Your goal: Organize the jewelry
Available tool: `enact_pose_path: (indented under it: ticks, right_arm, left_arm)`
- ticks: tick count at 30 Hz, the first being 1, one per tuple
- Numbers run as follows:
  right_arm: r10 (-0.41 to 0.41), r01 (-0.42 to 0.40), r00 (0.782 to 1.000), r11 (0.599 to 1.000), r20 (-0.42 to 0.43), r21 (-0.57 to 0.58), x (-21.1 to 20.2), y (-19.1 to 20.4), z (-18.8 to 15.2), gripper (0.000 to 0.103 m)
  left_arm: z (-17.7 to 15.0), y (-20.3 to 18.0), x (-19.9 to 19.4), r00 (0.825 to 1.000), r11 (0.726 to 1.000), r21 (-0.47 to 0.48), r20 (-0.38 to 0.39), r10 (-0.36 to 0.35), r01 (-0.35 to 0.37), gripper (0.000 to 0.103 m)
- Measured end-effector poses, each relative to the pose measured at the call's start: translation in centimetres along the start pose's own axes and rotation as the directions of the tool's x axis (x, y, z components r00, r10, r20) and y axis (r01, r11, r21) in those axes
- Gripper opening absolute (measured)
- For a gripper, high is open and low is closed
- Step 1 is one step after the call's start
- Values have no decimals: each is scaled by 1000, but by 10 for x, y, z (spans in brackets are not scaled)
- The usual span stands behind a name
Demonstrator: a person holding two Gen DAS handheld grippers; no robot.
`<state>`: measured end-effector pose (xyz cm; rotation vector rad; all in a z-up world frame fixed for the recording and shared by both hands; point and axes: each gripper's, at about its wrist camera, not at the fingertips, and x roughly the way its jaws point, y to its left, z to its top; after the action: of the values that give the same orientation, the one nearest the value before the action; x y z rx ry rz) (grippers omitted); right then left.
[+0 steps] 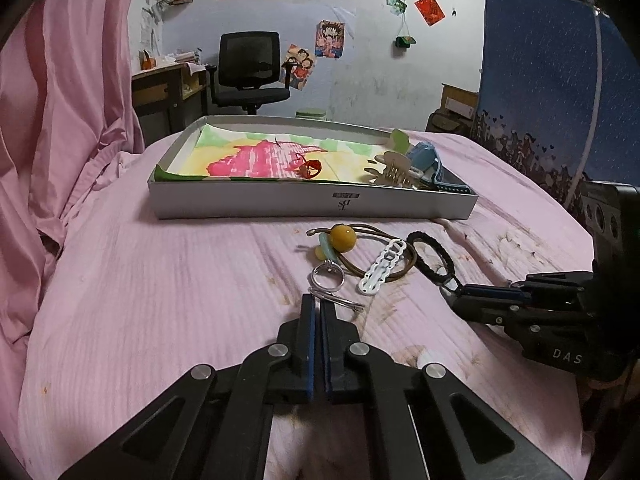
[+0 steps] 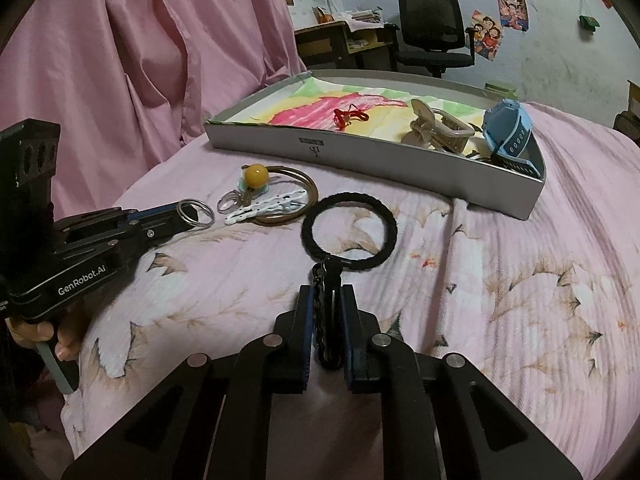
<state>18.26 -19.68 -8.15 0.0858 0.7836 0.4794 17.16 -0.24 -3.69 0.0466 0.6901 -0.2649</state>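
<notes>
Both jaws closed on loose pieces — sorting partly done.

The left gripper (image 1: 317, 300) is clamped on a silver key ring (image 2: 195, 211); the right gripper (image 2: 327, 292) is pinched on a black braided bracelet (image 2: 349, 231), its loop pointed away toward the tray (image 1: 312, 206). A claw clip (image 2: 438, 130), blue watch (image 2: 508, 128) and red cord (image 1: 310, 168) are judged already stowed — a beaded cord (image 1: 344, 236), white clip (image 1: 381, 270) and ring (image 1: 328, 278) remain on the bed.

Left gripper (image 1: 319, 300): matte black linkage arms with triangular cut-outs, round silver pivot pins, blue pads lining the inner faces of both fingers. Side plate printed "GenRobot.AI" in white; upper block with three round holes. Right gripper (image 2: 327, 294): identical black build, blue pads, silver pins; housing lettered "DAS". A hand (image 2: 38, 334) grips a pale handle.
</notes>
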Motion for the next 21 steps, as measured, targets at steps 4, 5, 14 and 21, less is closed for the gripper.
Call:
enact_pose_path:
  ticks: [4,5,14,21]
  right_arm:
    - [6,-6,1000,1000,-1,7,0,-2,0,12]
    - [6,-6,1000,1000,-1,9,0,-2,0,11]
    - [7,-6,1000,1000,-13,20,4,-4,0,12]
    - [6,-5,1000,1000,-17,27,5,-8,-1,12]
  left_arm:
    - [-1,0,-2,1000,1000,-5,2,-18,18,3]
    - [-1,2,-1,1000,999,-17,-7,-27,27,3]
    - [-5,2,-5,991,991,-43,-5,-130,130,48]
    - [3,-6,14,993,997,-1,-85,-80,80,48]
